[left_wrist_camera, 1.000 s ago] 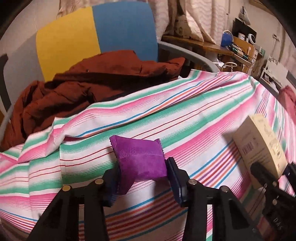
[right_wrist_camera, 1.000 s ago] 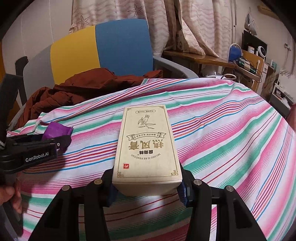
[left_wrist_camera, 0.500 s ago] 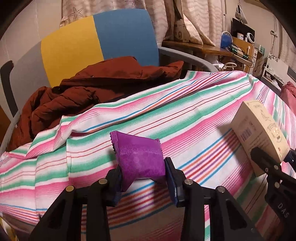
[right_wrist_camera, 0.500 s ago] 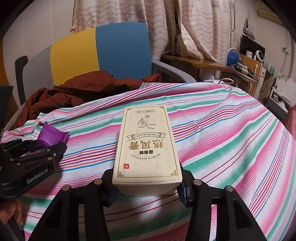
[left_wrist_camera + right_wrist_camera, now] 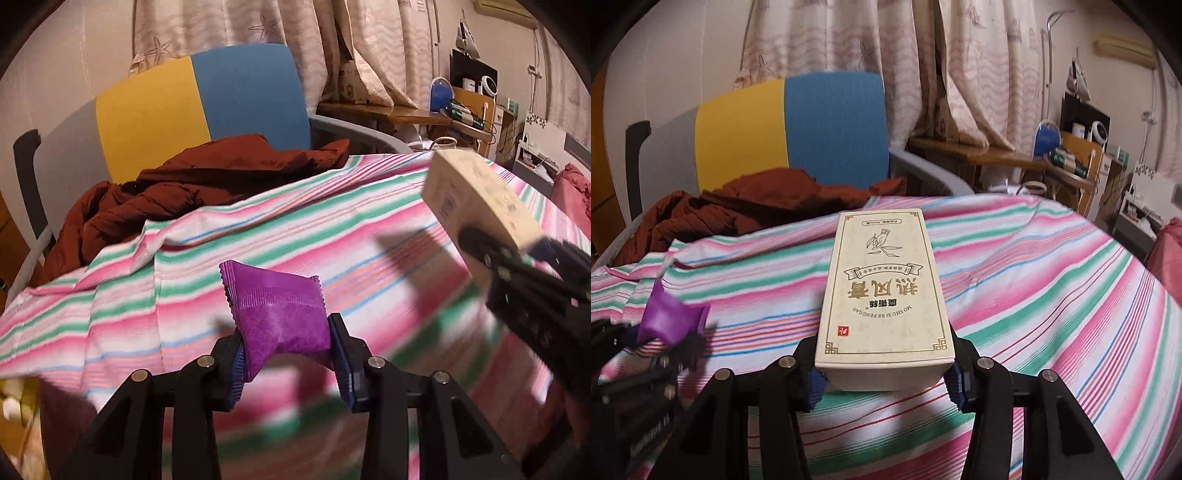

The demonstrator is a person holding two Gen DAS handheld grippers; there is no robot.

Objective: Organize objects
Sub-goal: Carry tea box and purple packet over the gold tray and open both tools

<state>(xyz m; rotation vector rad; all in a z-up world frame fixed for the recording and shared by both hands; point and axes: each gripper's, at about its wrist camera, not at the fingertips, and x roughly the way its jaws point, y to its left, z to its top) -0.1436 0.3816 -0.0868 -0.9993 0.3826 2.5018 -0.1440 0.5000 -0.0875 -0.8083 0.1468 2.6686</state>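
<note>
My left gripper (image 5: 286, 347) is shut on a purple sachet (image 5: 277, 310) and holds it above the striped cloth (image 5: 332, 229). My right gripper (image 5: 886, 373) is shut on a cream box with gold print (image 5: 886, 291), held flat above the cloth (image 5: 1052, 295). The box (image 5: 476, 199) and right gripper (image 5: 517, 266) show at the right of the left wrist view. The sachet (image 5: 670, 314) and left gripper (image 5: 676, 343) show at the left of the right wrist view.
A yellow and blue chair (image 5: 207, 99) with a rust-red jacket (image 5: 199, 184) stands behind the cloth. A wooden desk with clutter (image 5: 1052, 162) is at the back right. Curtains (image 5: 960, 66) hang behind. A red cloth (image 5: 1167, 254) lies at the right edge.
Both grippers have risen and drawn back from the cloth, with the sachet and the box still held. In the left view the box has moved up.
</note>
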